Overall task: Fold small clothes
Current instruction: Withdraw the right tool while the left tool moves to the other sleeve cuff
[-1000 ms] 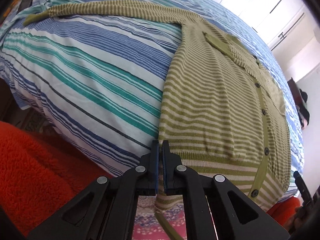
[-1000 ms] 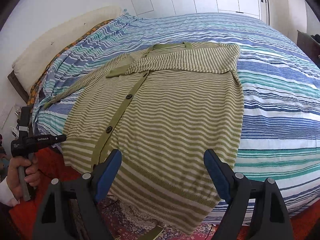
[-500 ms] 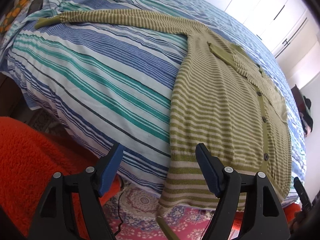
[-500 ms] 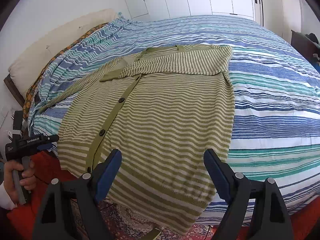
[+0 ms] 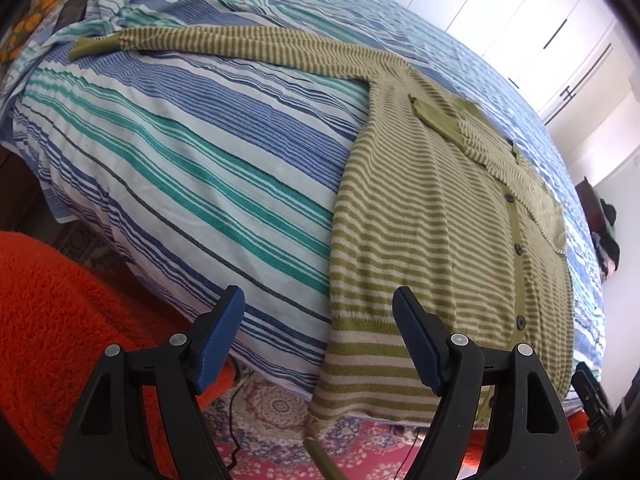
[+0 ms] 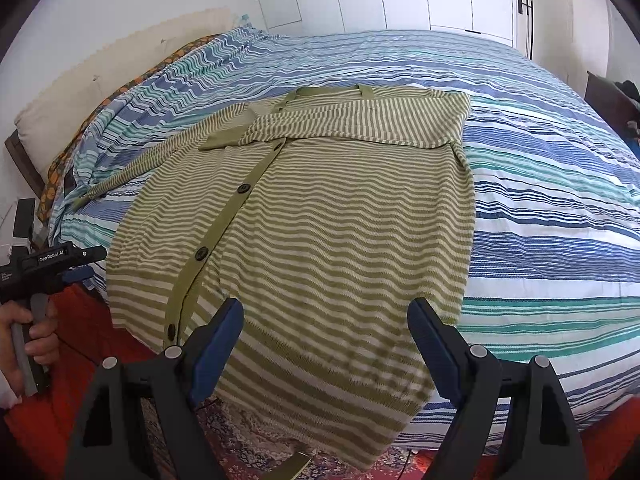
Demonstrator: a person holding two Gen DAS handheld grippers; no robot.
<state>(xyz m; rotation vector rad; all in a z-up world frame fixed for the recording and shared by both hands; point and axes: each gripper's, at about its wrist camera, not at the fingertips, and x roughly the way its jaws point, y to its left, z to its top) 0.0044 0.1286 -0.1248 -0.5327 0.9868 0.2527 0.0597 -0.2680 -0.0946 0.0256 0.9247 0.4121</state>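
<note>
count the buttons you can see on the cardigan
4 down the placket of the cardigan: one high, one mid, one by the hem band, one under the folded sleeve. More may be hidden.

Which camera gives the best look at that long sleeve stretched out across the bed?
The left wrist view: the sleeve runs full length, cuff included. The right wrist view shows it only small and foreshortened at the cardigan's far left.
</note>
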